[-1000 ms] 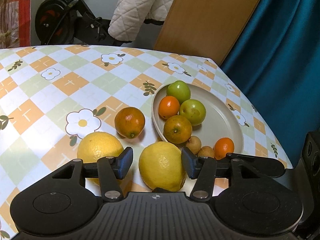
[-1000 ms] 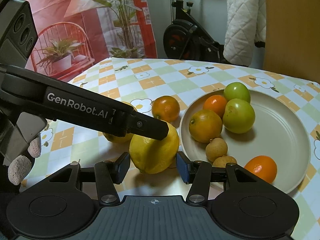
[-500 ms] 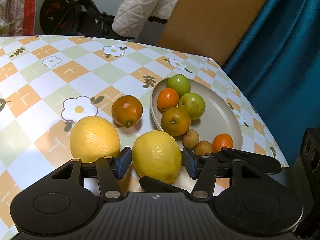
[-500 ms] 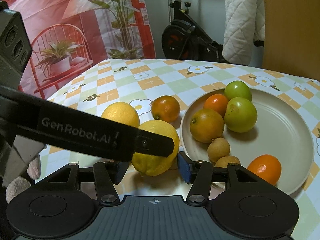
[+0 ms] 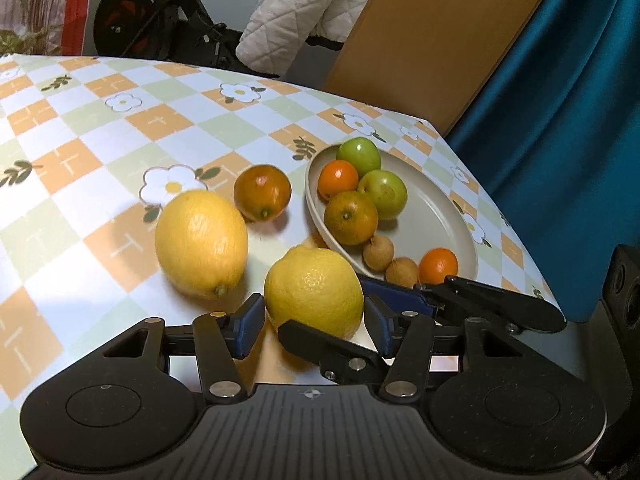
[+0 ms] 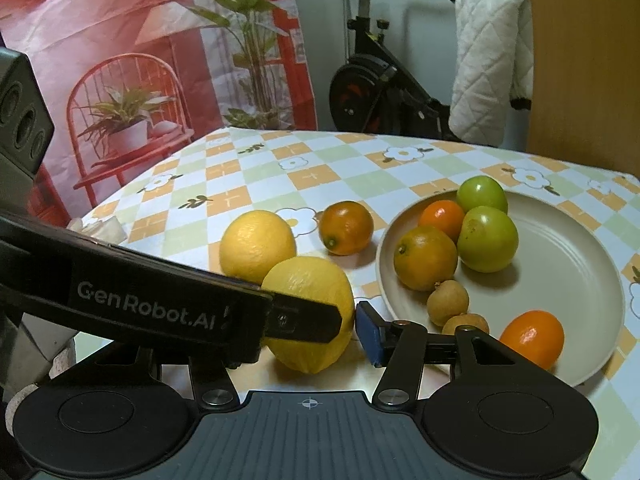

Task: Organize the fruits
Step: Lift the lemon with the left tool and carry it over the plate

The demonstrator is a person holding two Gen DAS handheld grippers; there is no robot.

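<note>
Far lemon (image 5: 201, 242) lies on the tablecloth (image 5: 80, 160). Near lemon (image 5: 314, 290) sits between both grippers' parted jaws: left gripper (image 5: 312, 322), right gripper (image 6: 310, 326), unclamped. Loose orange (image 5: 262, 192) beside plate (image 5: 452, 216), holding green fruits, oranges, longans.

A beige plate (image 6: 580, 264) is seated on the checked tabletop (image 6: 340, 168). Left of the plate, a lemon (image 6: 310, 292) is bracketed by the parted right tongs (image 6: 320, 328). The left tongs (image 6: 304, 320) are laid across that lemon. A second lemon (image 6: 256, 244) sits beyond it.
</note>
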